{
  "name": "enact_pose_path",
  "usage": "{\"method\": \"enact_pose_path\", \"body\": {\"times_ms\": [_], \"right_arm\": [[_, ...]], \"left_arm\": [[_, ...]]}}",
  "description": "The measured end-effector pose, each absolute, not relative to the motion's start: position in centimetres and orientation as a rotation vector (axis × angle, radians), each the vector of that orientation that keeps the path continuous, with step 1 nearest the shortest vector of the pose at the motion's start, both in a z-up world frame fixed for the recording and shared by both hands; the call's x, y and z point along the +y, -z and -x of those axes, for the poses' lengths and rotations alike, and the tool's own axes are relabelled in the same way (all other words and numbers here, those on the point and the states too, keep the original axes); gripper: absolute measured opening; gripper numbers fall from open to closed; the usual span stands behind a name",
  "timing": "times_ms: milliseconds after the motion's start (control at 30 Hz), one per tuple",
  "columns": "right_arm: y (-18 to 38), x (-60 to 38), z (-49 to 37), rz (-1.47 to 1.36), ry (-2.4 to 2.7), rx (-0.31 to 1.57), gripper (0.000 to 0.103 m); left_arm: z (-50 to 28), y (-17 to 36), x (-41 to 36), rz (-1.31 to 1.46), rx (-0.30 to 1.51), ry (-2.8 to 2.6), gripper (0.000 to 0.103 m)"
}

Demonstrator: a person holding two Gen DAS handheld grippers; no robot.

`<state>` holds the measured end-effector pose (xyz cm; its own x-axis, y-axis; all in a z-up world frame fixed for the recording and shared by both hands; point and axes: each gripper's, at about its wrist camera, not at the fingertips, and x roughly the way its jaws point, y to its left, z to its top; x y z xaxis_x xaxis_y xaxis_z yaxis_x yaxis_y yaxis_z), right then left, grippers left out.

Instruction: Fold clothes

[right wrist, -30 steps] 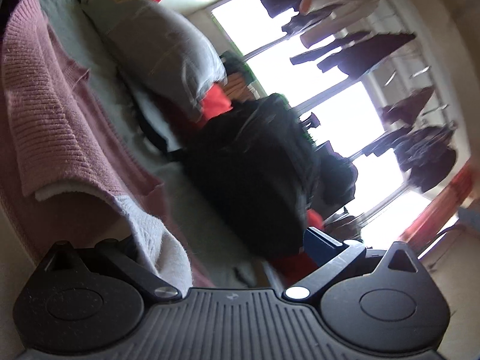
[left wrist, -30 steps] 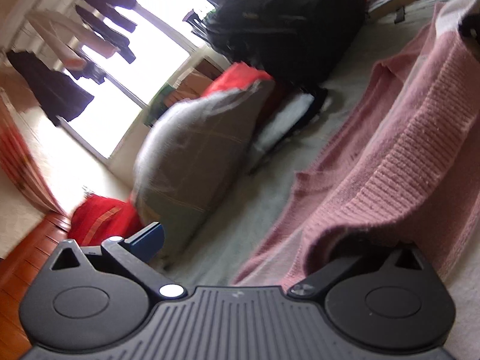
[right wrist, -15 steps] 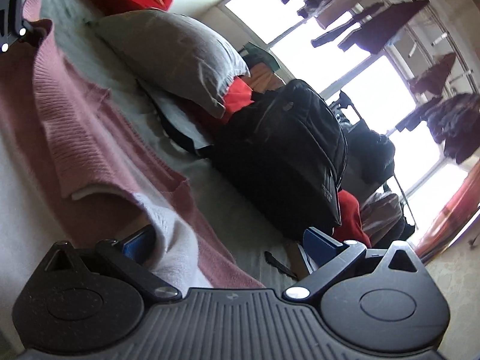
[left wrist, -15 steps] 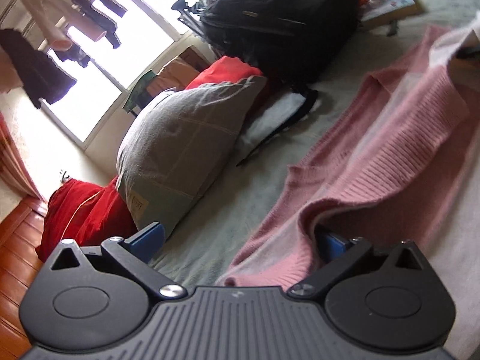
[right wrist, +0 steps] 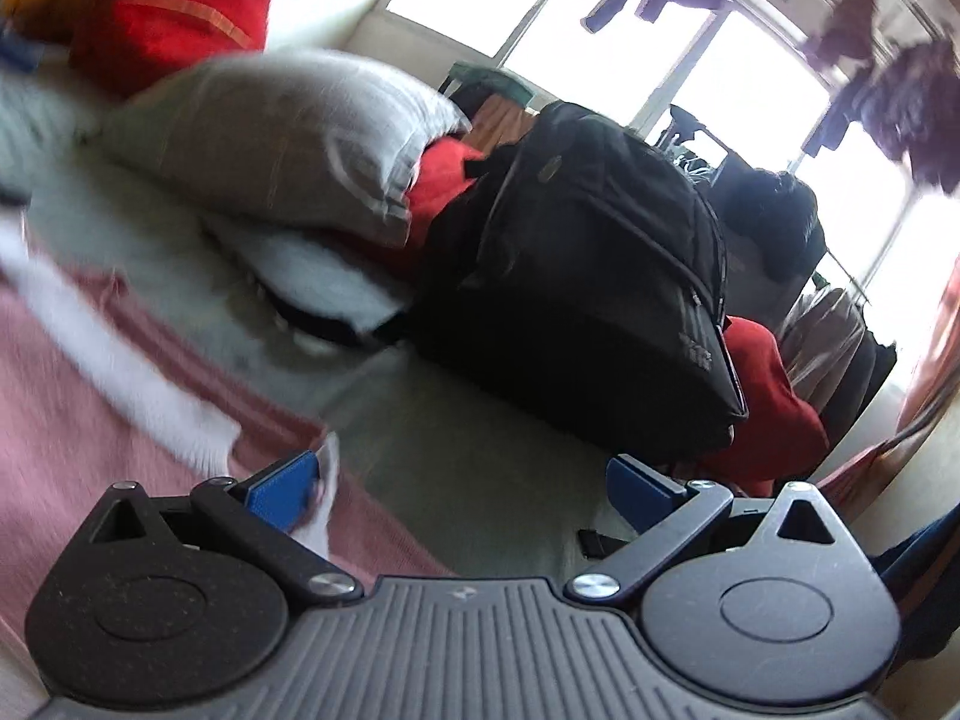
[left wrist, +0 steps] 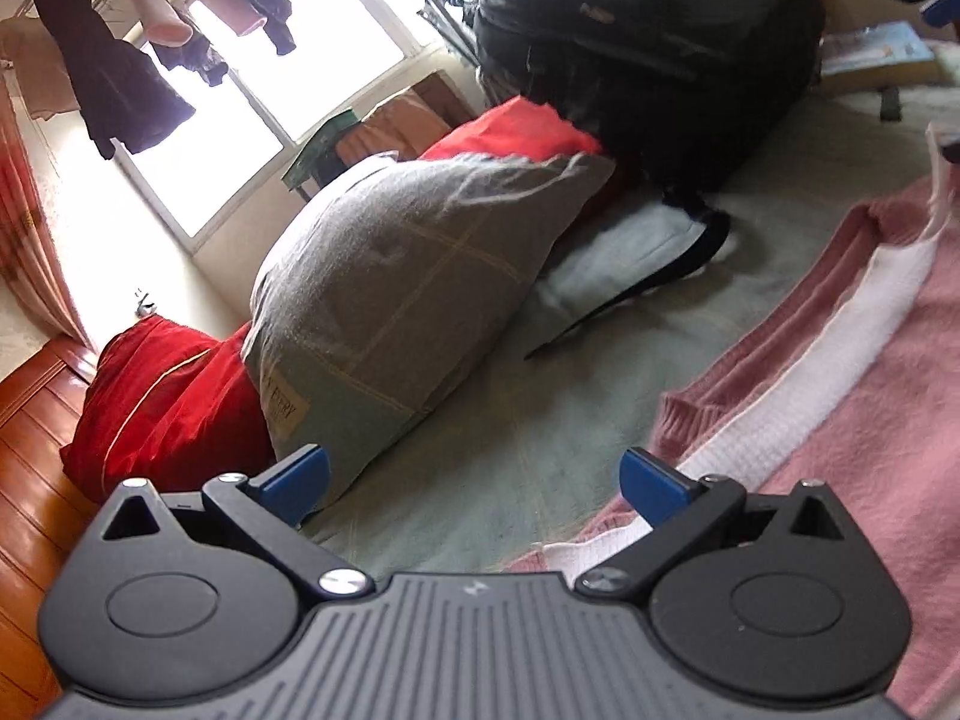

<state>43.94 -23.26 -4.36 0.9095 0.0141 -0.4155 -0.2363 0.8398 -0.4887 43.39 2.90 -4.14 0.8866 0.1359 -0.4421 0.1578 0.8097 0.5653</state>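
Left gripper [left wrist: 474, 480]: jaws wide, empty, low centre of frame. Right gripper [right wrist: 462, 489]: jaws wide, empty. Pink knit sweater [left wrist: 870, 420] with white band: flat on pale green bedspread [left wrist: 540, 420], lower right in left view, lower left in right view. Grey pillow [left wrist: 396, 288]: centre. Black backpack [right wrist: 588, 288]: behind, against the window.
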Motion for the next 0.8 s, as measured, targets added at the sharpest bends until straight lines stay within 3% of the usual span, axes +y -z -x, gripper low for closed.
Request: {"method": "enact_pose_path", "body": {"times_ms": [300, 500, 667, 800], "right_arm": [[0.4, -27.5, -40.3, 0.378, -0.243, 0.449, 0.103], [3.0, -26.8, -36.1, 0.518, -0.456, 0.513, 0.103], [4.9, -26.6, -38.6, 0.594, -0.308, 0.565, 0.103], [4.4, -29.3, -41.6, 0.424, -0.213, 0.593, 0.103]], "left_arm": [[-36.8, 1.5, 2.1, -0.555, 0.518, 0.252, 0.102], [-33.2, 2.8, 1.3, -0.443, 0.624, 0.412, 0.102], [-32.7, 5.0, 0.3, -0.432, 0.689, 0.453, 0.102], [-32.6, 6.3, -0.1, -0.423, 0.715, 0.47, 0.102]]}}
